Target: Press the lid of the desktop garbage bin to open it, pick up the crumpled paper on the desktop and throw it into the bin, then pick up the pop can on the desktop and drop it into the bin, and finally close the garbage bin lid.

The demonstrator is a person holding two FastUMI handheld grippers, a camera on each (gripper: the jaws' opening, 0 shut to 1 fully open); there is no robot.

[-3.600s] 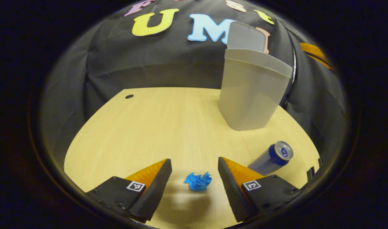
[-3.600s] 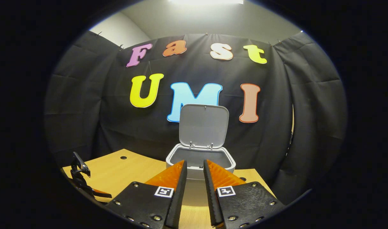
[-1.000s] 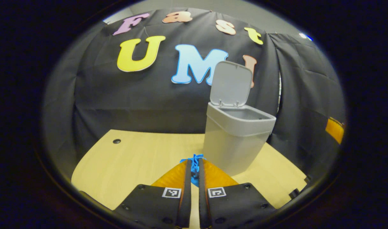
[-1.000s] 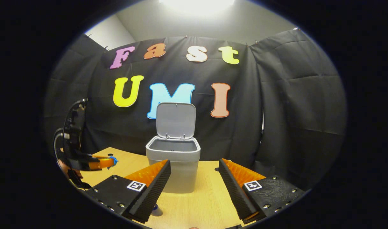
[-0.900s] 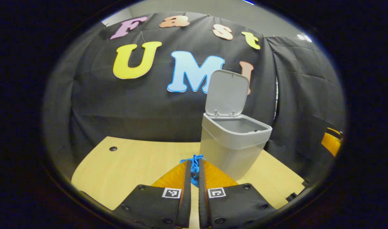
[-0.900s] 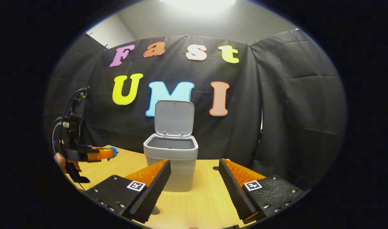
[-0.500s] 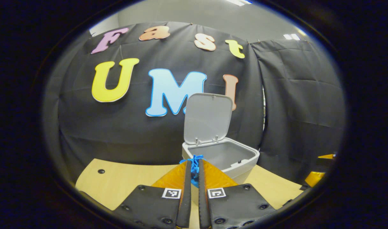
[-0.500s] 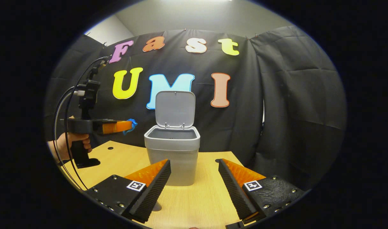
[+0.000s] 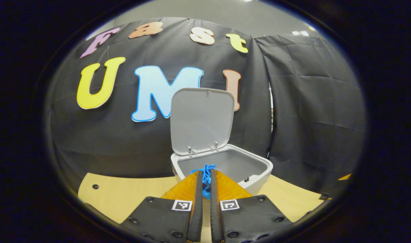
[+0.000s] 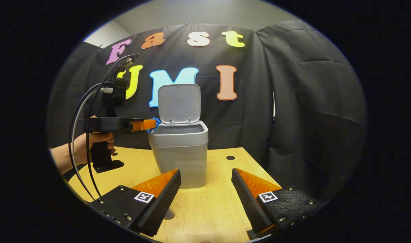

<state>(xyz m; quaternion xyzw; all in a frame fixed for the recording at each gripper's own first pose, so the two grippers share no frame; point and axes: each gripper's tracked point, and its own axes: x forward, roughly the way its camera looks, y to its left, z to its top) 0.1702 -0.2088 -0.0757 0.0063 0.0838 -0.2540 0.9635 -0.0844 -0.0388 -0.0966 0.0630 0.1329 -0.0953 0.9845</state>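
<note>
- Crumpled paper (image 9: pixel 205 175), a blue wad, sits pinched near the tips of the left gripper (image 9: pixel 205 182); its two fingers are drawn almost together with the paper squeezed between them, a tuft poking out in front.
- From the right gripper view, at the left, a hand (image 10: pixel 90 143) holds that left gripper (image 10: pixel 151 124) level, its tip with the blue wad (image 10: pixel 154 120) right at the near-left rim of the garbage bin (image 10: pixel 180 158).
- In the middle, the grey bin stands on the wooden desktop (image 10: pixel 212 206) with its lid (image 10: pixel 179 101) swung upright at the back, so the mouth is open.
- To the right and low, the right gripper (image 10: pixel 205 189) hovers over the desk in front of the bin, fingers spread wide, holding nothing.
- The paper looks very light and soft; I'd guess it squashes under a pinch and may cling to the pads when let go, so the tips should be well over the opening before they part.
- The pop can I cannot make out for certain; being smooth and round, it will probably want a grip across the middle of its body.
</note>
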